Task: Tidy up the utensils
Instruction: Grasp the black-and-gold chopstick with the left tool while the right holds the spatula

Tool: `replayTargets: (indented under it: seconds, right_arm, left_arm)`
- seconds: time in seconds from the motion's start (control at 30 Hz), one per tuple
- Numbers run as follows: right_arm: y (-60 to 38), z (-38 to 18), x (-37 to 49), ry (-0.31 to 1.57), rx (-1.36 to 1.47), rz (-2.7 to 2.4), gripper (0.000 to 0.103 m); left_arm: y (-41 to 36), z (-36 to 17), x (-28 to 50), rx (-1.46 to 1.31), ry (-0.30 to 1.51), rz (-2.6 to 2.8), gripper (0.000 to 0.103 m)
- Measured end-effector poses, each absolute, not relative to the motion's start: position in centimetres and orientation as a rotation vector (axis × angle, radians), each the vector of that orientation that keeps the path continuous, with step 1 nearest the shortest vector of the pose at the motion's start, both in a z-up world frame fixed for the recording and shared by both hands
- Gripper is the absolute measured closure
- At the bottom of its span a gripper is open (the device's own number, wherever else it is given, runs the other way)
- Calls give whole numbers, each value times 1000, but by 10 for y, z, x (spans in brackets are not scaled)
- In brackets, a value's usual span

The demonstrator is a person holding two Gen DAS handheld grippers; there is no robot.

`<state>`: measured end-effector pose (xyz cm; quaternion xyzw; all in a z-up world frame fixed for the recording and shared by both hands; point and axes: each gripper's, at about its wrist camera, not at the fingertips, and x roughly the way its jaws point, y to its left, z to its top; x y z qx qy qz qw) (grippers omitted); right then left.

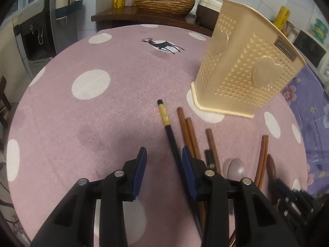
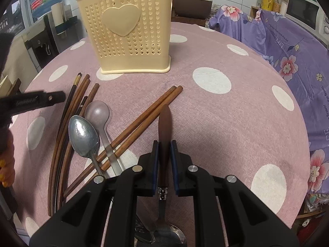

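Left wrist view: left gripper [image 1: 164,164] hangs over the table [image 1: 82,123], jaws wide apart, empty; black chopstick [image 1: 167,126] lies between them, likely next.

Right wrist view: right gripper [image 2: 164,160] jaws clamped on brown-handled spoon [image 2: 164,127]. Pick-up step; next, lift toward the utensil holder [image 2: 129,30] standing beyond.

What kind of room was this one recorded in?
Most likely a home kitchen or dining corner: a microwave on the side, a rice cooker behind the cloth-covered table, and a water dispenser nearby.
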<state>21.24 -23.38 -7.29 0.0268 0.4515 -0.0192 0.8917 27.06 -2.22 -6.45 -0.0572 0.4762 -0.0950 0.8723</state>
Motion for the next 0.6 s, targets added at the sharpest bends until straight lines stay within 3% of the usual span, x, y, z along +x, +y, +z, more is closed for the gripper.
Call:
replayTargets:
  seconds: [0.43, 0.6]
  right_arm:
    - [-236, -74, 210, 926, 67, -24, 91]
    - [-234, -74, 211, 918, 49, -27, 91]
  left_arm:
    - [-41, -70, 292, -63, 961, -109, 84]
    - [-54, -70, 278, 48, 913, -70, 84]
